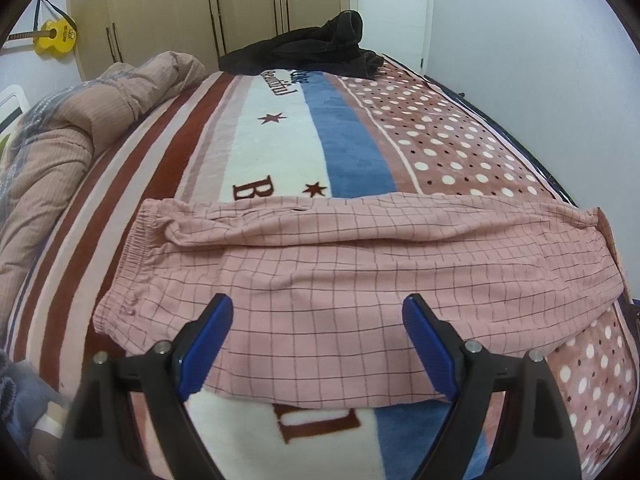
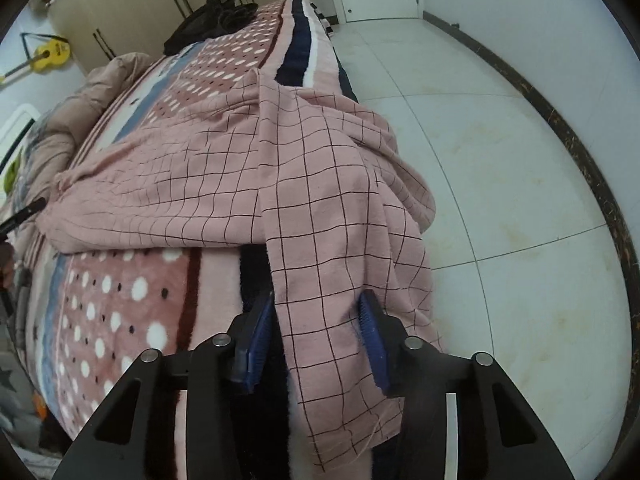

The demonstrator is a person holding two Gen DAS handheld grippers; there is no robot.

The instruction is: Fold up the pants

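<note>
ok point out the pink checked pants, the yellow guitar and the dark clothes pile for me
pink checked pants [image 1: 320,280]: left wrist view, on the flat middle of the leg fabric
yellow guitar [image 1: 56,36]: left wrist view, on its body against the wall
dark clothes pile [image 1: 316,50]: left wrist view, on the heap's middle at the bed's far end

Both views are evenly and fairly brightly lit by soft indoor light — no hard shadows, only faint shading in the folds of the pants [image 1: 320,264]. The white floor tiles [image 2: 500,184] take a mild sheen without blown glare. Strong fisheye distortion bows the bed [image 1: 280,140] and walls, and a black vignette rings each frame. Focus is good at centre — softer and smeared toward the lower left corners.
</note>
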